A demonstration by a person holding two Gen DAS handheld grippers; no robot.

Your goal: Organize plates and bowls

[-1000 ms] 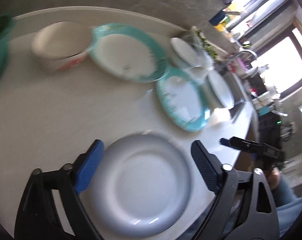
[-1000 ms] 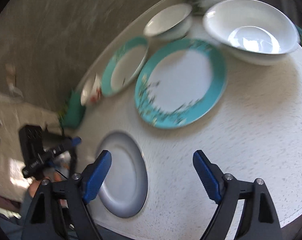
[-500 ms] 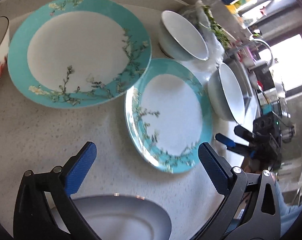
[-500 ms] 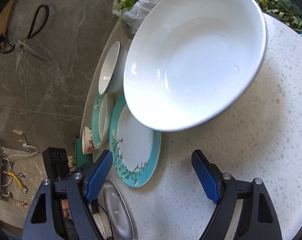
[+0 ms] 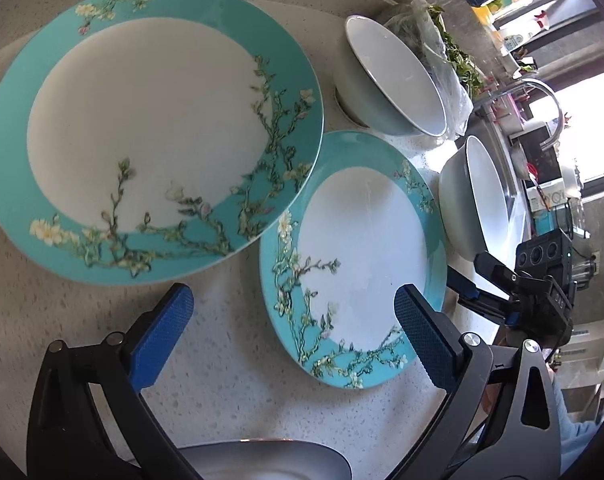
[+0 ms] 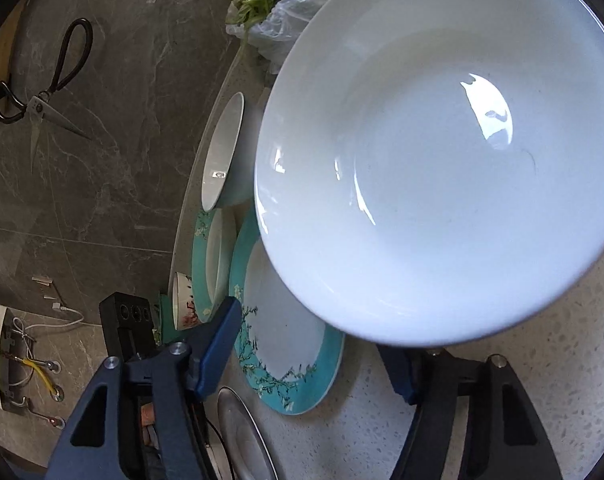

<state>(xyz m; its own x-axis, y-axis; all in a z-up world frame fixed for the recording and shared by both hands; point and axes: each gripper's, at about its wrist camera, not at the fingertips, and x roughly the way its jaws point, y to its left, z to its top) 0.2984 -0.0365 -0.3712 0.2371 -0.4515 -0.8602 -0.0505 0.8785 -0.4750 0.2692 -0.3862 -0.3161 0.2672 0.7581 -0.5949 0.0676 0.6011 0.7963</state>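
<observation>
A: Largest item first. Pale speckled stone countertop [image 5: 221, 380], carrying all the crockery. Agreed?

B: Agreed. Next by size in the right wrist view: the wide white ceramic bowl [image 6: 442, 160], filling the frame from 12 to 4 o'clock, upright on the counter.

A: In the left wrist view, the larger teal-rimmed round plate with blossom-branch print [image 5: 153, 120] sits at 10 o'clock. The smaller teal-rimmed plate of the same pattern [image 5: 362, 256] lies at 3 o'clock of it; their rims look to overlap or touch, I cannot tell which.

B: Small white bowl with pale green outside [image 5: 390, 80] at 1 o'clock, just beside a clear plastic bag of leafy greens [image 5: 442, 40].

A: Grey round plate [image 5: 269, 460], only its rim visible at 6 o'clock.

B: Grippers?

A: Left gripper [image 5: 289, 340]: blue pads spread wide, nothing between them, hovering near the smaller teal plate's lower rim.

B: Right gripper [image 6: 314, 360]: jaws wide apart. The white bowl's near rim hides the tip of one finger; no grip on it is visible.

A: Black-handled scissors [image 6: 41, 92] on the grey wall, 10 o'clock.
</observation>
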